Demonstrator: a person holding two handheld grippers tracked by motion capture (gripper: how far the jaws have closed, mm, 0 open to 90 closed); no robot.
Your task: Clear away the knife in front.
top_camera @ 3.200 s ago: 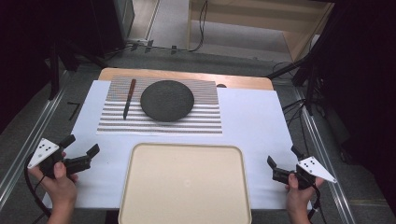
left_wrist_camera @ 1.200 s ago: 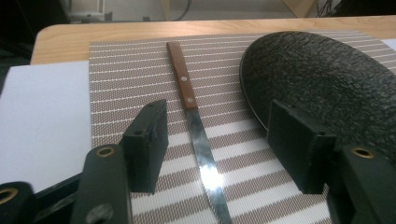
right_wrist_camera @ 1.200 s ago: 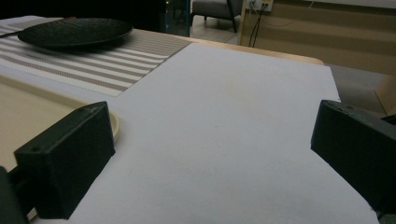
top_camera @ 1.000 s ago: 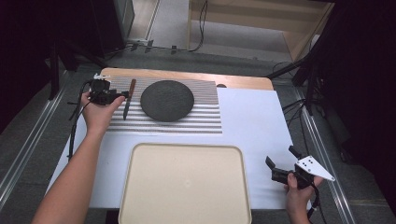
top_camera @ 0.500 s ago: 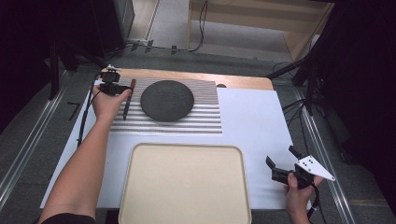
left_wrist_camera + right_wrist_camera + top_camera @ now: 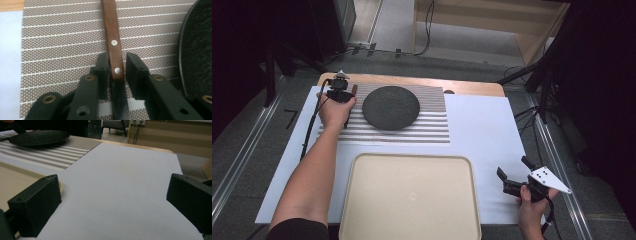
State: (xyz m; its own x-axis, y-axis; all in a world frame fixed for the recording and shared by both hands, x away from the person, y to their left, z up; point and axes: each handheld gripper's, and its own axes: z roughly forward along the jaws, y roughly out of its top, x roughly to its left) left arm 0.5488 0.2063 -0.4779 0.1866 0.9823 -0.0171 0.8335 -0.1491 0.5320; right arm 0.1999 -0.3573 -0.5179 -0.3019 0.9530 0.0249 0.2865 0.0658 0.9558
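Note:
A knife with a brown riveted wooden handle and a dark blade lies on the striped placemat, left of the black round plate. My left gripper points down at the knife, its jaws straddling the handle's end near the blade. The left jaw is against the wood and a thin gap shows at the right jaw. In the high view, the left gripper is at the placemat's far left corner. My right gripper rests open above the white sheet at the near right, with nothing between its jaws.
A large cream tray sits at the front centre, its rim left of the right gripper. The white sheet covers the table. The plate's edge lies close to the right of the left gripper.
My left arm has reached from the near left corner out to the knife on the placemat and lowered its jaws around the handle. The right gripper has stayed put.

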